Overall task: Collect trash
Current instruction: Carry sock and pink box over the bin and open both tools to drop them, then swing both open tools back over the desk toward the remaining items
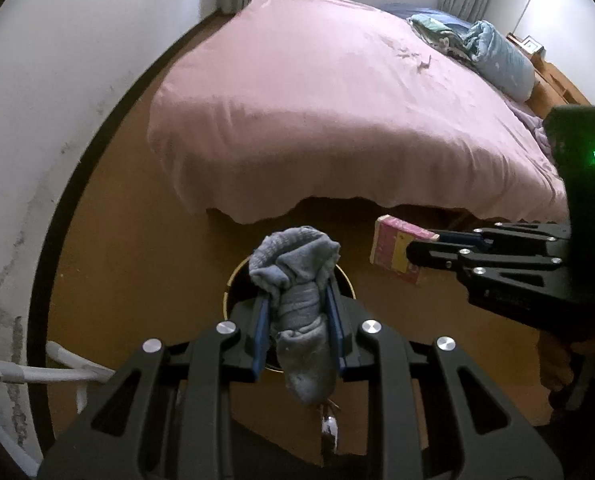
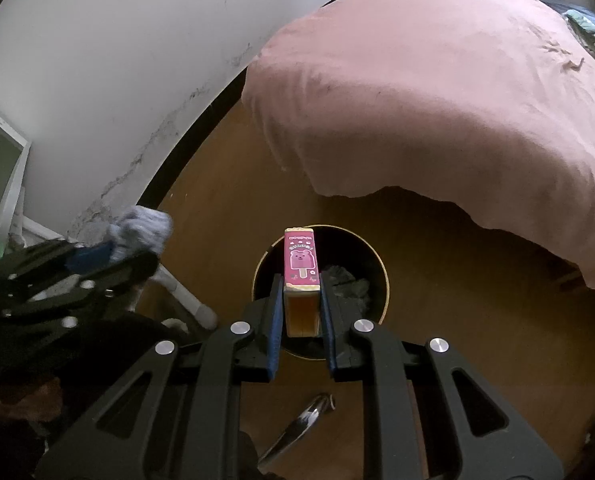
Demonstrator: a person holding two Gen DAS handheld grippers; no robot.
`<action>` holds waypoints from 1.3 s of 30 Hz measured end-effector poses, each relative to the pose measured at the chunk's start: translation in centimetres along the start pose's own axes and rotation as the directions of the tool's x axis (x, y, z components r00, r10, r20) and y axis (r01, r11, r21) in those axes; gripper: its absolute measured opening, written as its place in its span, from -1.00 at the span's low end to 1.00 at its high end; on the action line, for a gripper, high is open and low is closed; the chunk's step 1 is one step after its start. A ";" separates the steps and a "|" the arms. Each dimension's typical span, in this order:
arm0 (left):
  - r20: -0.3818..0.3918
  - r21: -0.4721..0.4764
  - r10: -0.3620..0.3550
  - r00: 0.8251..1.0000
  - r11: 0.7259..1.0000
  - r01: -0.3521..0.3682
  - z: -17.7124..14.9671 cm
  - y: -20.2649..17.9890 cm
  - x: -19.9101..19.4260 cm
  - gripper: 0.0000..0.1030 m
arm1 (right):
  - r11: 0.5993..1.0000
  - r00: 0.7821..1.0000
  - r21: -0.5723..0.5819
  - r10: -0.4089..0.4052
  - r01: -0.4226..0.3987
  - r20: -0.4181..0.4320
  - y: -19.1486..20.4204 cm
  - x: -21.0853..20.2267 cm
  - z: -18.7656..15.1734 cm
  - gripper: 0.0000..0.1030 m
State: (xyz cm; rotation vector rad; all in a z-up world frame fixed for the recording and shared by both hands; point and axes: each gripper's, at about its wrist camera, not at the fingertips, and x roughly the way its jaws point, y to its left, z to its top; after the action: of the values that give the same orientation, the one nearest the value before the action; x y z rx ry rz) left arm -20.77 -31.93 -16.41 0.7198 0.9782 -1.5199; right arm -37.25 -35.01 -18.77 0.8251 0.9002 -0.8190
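Observation:
My left gripper (image 1: 297,304) is shut on a grey-blue sock (image 1: 299,280), held above a round dark bin with a gold rim (image 1: 233,276) on the wooden floor. In the left wrist view my right gripper (image 1: 413,254) comes in from the right, shut on a pink and yellow ice-cream box (image 1: 393,246). From the right wrist, that gripper (image 2: 300,286) clamps the pink box (image 2: 300,264) over the bin (image 2: 381,276), which holds some grey cloth (image 2: 349,280). The left gripper (image 2: 109,258) with the sock (image 2: 143,230) shows at the left, blurred.
A bed with a pink cover (image 1: 329,100) fills the space behind the bin, with pillows (image 1: 501,60) at its far end. A white wall (image 1: 57,100) and white pipes (image 1: 37,372) lie to the left. A shiny crumpled wrapper (image 2: 297,428) lies on the floor below my right gripper.

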 end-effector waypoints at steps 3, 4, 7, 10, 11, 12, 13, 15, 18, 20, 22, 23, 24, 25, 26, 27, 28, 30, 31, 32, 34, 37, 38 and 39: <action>-0.023 -0.002 -0.005 1.000 1.000 0.005 0.4 0.0 1.5 -0.45 | 1.000 1.000 0.004 0.001 -0.001 -0.006 -0.7 0.1 0.0 -0.68; -0.030 -0.002 0.001 1.000 1.000 -0.001 0.6 -0.2 1.8 -0.21 | 1.000 1.000 0.007 0.002 -0.002 -0.008 -0.8 0.3 0.0 -0.68; -0.021 0.004 0.011 1.000 1.000 -0.011 0.6 -0.2 2.0 0.30 | 1.000 1.000 0.014 0.002 -0.002 -0.019 -0.9 0.8 0.1 -0.68; -0.033 0.003 0.011 0.999 1.000 -0.011 0.6 -0.2 2.2 0.32 | 1.000 1.000 0.019 0.005 -0.004 -0.031 -1.0 1.4 0.2 -0.67; -0.035 0.001 0.011 0.999 1.000 -0.011 0.6 -0.1 2.2 0.33 | 1.000 0.999 0.020 0.004 -0.003 -0.032 -1.0 1.6 0.3 -0.67; -0.035 0.001 0.010 0.999 1.000 -0.010 0.6 -0.1 2.1 0.33 | 1.000 0.999 0.021 0.007 -0.007 -0.034 -1.0 1.7 0.3 -0.66; -0.036 -0.001 0.012 0.999 1.000 -0.012 0.7 0.0 2.2 0.35 | 1.000 0.999 0.027 0.014 -0.013 -0.035 -1.0 1.8 0.3 -0.63; -0.033 -0.005 0.013 0.999 1.000 -0.013 0.6 0.2 1.9 0.40 | 0.999 0.999 0.032 0.017 -0.016 -0.035 -1.1 1.9 0.3 -0.34; -0.021 -0.007 0.026 0.999 1.000 -0.026 0.5 0.4 1.4 0.52 | 0.999 1.000 0.032 0.011 -0.011 -0.015 -1.1 1.8 0.4 0.05; -0.019 -0.012 0.024 1.000 1.000 -0.024 0.5 0.6 1.2 0.53 | 0.999 1.000 0.034 0.011 -0.011 -0.018 -1.0 1.9 0.3 0.04; -0.015 -0.016 0.027 1.000 1.000 -0.027 0.5 0.7 0.8 0.59 | 0.999 1.000 0.032 0.008 -0.008 -0.015 -1.0 1.8 0.3 0.05; -0.008 -0.014 0.033 0.999 0.999 -0.033 0.6 0.7 0.6 0.64 | 0.999 1.000 0.032 0.007 -0.007 -0.013 -1.0 1.7 0.4 0.05; -0.001 -0.014 0.039 0.999 0.999 -0.039 0.6 0.7 0.3 0.68 | 0.999 1.000 0.031 0.005 -0.005 -0.011 -0.9 1.7 0.4 0.05; 0.005 -0.013 0.046 0.999 0.999 -0.046 0.6 0.7 0.0 0.73 | 1.000 1.000 0.030 0.003 -0.003 -0.007 -0.8 1.6 0.5 0.07; 0.012 -0.013 0.055 0.998 0.998 -0.055 0.7 0.7 -0.4 0.76 | 1.000 1.000 0.025 -0.003 0.003 -0.001 -0.7 1.3 0.6 0.11; 0.019 -0.014 0.061 0.998 0.998 -0.061 0.7 0.7 -0.9 0.76 | 1.000 1.000 0.021 -0.008 0.008 0.005 -0.5 1.0 0.6 0.12; 0.028 -0.018 0.064 0.998 0.998 -0.064 0.8 0.9 -1.7 0.77 | 1.000 1.000 0.014 -0.014 0.014 0.017 -0.2 0.5 0.8 0.13; 0.042 -0.031 0.072 0.996 0.997 -0.071 1.0 1.1 -3.6 0.78 | 1.000 0.999 -0.008 -0.023 0.023 0.046 0.8 -0.8 1.3 0.18; 0.050 -0.036 0.073 0.996 0.997 -0.072 1.0 1.2 -4.4 0.78 | 0.999 0.998 -0.021 -0.024 0.025 0.063 1.3 -1.6 1.6 0.22; 0.066 -0.045 0.078 0.995 0.996 -0.075 1.1 1.4 -6.0 0.81 | 0.999 0.996 -0.042 -0.020 0.024 0.088 2.1 -2.7 1.9 0.29; 0.116 -0.053 0.100 0.988 0.994 -0.095 1.1 1.8 -9.8 0.86 | 0.996 0.991 -0.084 -0.015 0.027 0.134 3.9 -4.4 2.7 0.38; 0.192 -0.081 0.146 0.971 0.988 -0.132 0.4 3.2 -15.5 0.87 | 0.985 0.981 -0.171 0.017 0.017 0.193 7.9 -6.8 3.9 0.39; 0.213 -0.100 0.162 0.963 0.985 -0.144 -0.1 4.0 -17.4 0.87 | 0.978 0.978 -0.209 0.036 0.008 0.208 9.8 -7.4 4.3 0.40; 0.229 -0.115 0.177 0.957 0.981 -0.154 -0.5 4.8 -18.8 0.87 | 0.970 0.974 -0.244 0.059 -0.004 0.218 11.5 -7.8 4.6 0.41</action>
State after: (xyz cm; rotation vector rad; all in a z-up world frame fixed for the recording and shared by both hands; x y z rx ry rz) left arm -12.76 -22.68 -1.32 0.5233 0.7838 -1.3665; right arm -28.76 -32.05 -7.17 0.5198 0.7665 -0.7403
